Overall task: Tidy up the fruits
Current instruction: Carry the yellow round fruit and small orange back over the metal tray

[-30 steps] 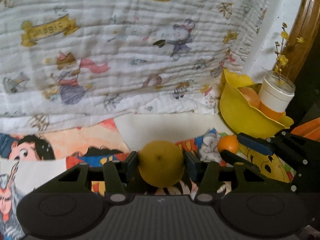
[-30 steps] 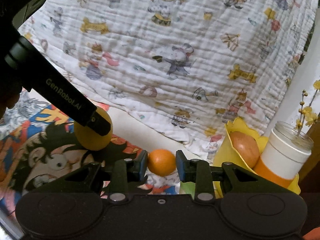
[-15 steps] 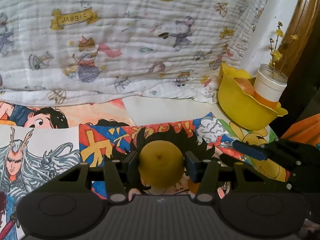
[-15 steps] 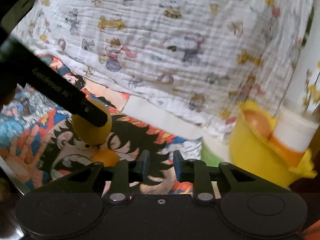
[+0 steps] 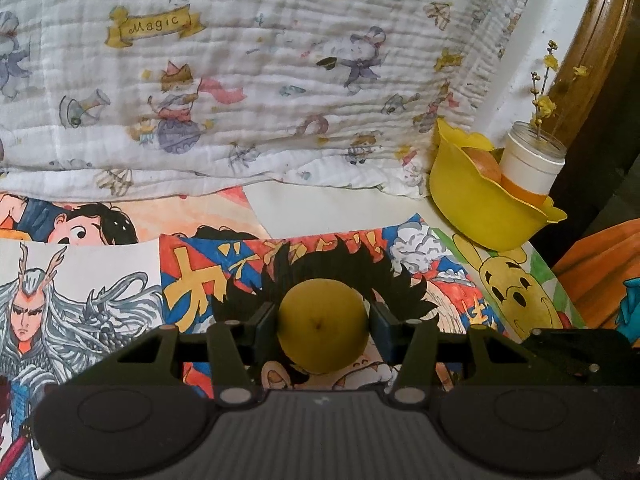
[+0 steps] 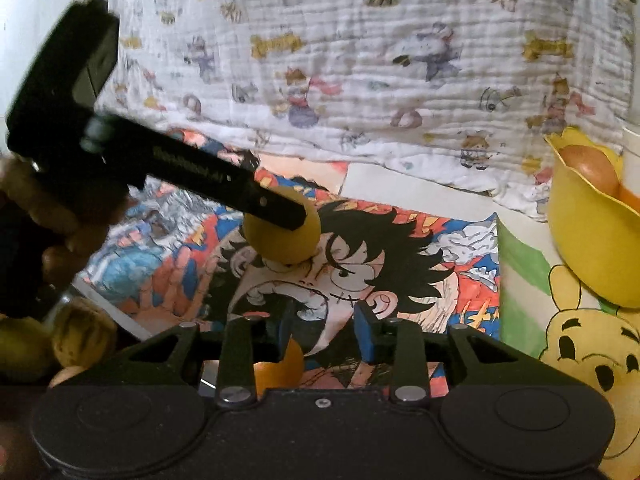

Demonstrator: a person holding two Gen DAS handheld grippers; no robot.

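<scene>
Bright cartoon drawings point(image 5: 100, 304) cover the tabletop, and behind them hangs a crinkled white muslin cloth printed with small storybook figures point(image 5: 248, 80). At the far right of the table sits a wavy-rimmed yellow plastic bowl point(image 5: 476, 204), tilted, with a reddish-tan round fruit point(image 5: 482, 162) inside it and a white cup with an orange band point(image 5: 528, 168) leaning in beside that fruit; thin twigs with yellow blossoms rise from the cup.

Seen from its own camera, the left gripper point(image 5: 323, 326) has its two blue-padded fingers pressed against the sides of a dull yellow round fruit point(image 5: 323, 326), which is held above the drawing of a spiky-haired boy. From the right wrist camera the same yellow fruit point(image 6: 282, 232) appears clamped at the tip of the left gripper point(image 6: 280, 216), hanging over the boy's forehead on the paper (the lettering on the finger is too blurred to read).

The right gripper point(image 6: 324, 330) has its fingers spread apart with nothing between them. A small orange citrus fruit point(image 6: 280, 364) lies just below and behind its left finger, partly hidden by the gripper body. At the lower left edge of the right wrist view, a few brownish and yellow-green rounded fruits point(image 6: 82, 336) are bunched together off the table's corner; what kind they are cannot be told.
</scene>
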